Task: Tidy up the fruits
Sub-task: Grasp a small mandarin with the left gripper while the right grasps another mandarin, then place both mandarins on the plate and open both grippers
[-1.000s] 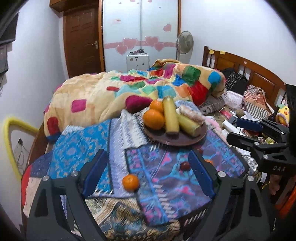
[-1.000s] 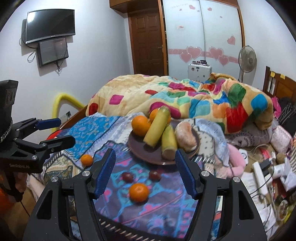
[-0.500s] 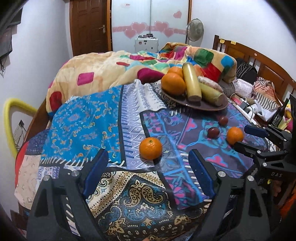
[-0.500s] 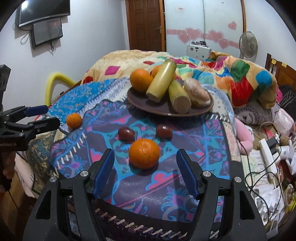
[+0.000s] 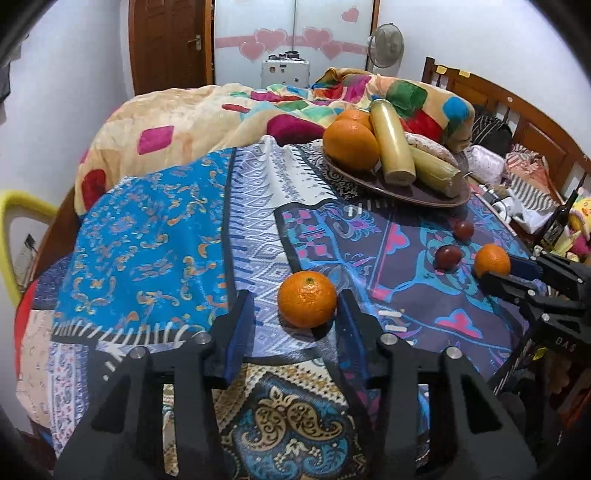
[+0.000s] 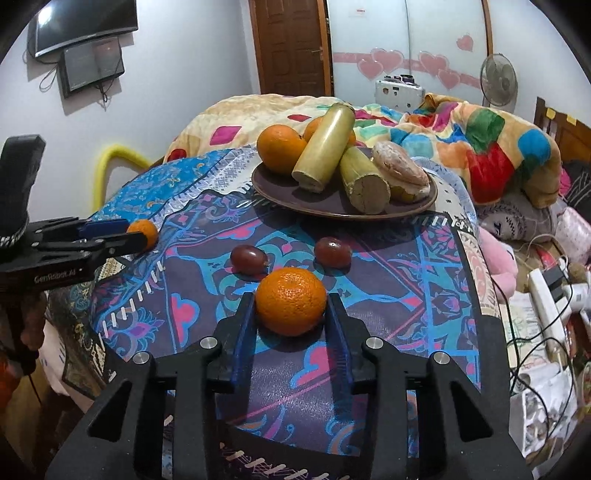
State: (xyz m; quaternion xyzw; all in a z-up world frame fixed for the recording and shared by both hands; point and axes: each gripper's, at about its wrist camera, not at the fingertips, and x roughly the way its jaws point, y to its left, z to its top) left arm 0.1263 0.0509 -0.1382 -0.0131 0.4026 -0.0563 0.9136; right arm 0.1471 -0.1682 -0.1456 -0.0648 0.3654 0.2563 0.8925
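Jaws of my right gripper (image 6: 291, 308) have just closed onto the near orange (image 6: 291, 301); my left gripper (image 5: 295, 314) has only its right jaw touching the far-left orange (image 5: 307, 299) on the bed (image 5: 147, 229).

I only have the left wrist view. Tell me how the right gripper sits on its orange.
Observer: The right gripper has just been closing, and both pads touch the sides of the right-hand orange, which rests on the cloth.
Operator: Describe my left gripper from the side.
Observer: The left gripper, whose jaws have just been closing, has its tips alongside the left-hand orange.
Operator: Report who holds it.
Observer: A hand grips the handle below it.
Operator: Name what is on the wall behind it.
Observer: A dark TV is mounted up there.
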